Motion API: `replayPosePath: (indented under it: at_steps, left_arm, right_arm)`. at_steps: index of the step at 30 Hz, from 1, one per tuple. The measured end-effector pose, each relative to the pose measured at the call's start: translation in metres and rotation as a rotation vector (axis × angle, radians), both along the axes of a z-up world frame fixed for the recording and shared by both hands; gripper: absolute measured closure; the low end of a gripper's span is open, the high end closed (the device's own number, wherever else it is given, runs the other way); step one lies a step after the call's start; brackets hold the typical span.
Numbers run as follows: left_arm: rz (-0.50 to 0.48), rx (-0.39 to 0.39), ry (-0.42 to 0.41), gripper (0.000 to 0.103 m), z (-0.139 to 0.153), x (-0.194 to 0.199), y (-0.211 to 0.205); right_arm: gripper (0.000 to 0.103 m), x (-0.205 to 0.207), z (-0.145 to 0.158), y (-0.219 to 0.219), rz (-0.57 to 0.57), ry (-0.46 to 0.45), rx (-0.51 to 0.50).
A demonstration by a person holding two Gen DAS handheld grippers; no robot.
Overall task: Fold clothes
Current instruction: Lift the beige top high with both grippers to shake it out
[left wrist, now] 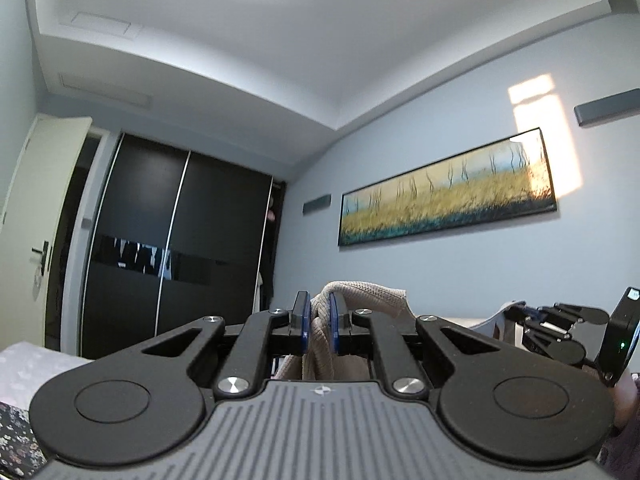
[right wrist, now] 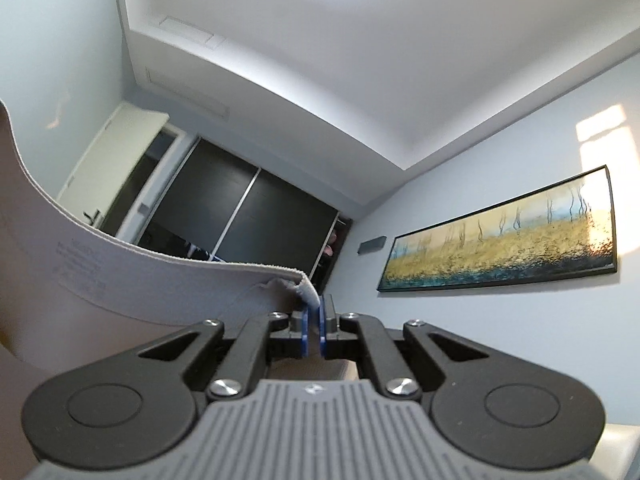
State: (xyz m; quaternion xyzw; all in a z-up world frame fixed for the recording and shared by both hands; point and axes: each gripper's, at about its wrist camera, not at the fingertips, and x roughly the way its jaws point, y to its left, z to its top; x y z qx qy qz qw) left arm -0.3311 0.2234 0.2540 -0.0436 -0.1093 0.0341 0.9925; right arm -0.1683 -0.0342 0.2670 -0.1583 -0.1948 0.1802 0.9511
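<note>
My left gripper (left wrist: 320, 312) is shut on a bunched fold of a beige ribbed knit garment (left wrist: 360, 294), held up high so the view looks at the wall and ceiling. My right gripper (right wrist: 316, 312) is shut on the white hemmed edge of a pale garment (right wrist: 80, 264), whose cloth sweeps up across the left of the right wrist view and shows faint printed text. The right gripper also shows at the right edge of the left wrist view (left wrist: 560, 320). Where the cloth hangs below is hidden.
A dark sliding wardrobe (left wrist: 176, 240) and a white open door (left wrist: 36, 208) stand at the left. A long framed landscape painting (left wrist: 448, 192) hangs on the pale blue wall. A floral bedcover (left wrist: 20, 420) shows at the bottom left.
</note>
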Motion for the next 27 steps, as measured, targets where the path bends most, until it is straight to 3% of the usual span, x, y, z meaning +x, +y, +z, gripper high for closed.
replayPosePath:
  at_steps: [4,7,14,17,20,27]
  left_arm:
    - [0.03,-0.009,0.028,0.095,-0.005,0.014,0.008]
    - [0.081,-0.036,0.127,0.095,-0.018,0.028,0.018]
    - [0.189,-0.152,0.471,0.095,-0.113,0.107,0.078]
    - [0.214,-0.176,0.567,0.095,-0.152,0.137,0.102]
    - [0.219,-0.228,0.622,0.095,-0.176,0.166,0.128]
    - [0.244,-0.248,0.715,0.095,-0.217,0.218,0.176]
  right_arm:
    - [0.097,0.011,-0.013,0.015,0.03,0.035,-0.023]
    - [0.097,0.038,-0.039,0.038,0.072,0.135,-0.079]
    - [0.097,0.115,-0.136,0.104,0.114,0.392,-0.283]
    - [0.097,0.146,-0.17,0.13,0.114,0.485,-0.346]
    - [0.097,0.182,-0.19,0.157,0.105,0.562,-0.377]
    - [0.097,0.242,-0.235,0.22,0.086,0.684,-0.457]
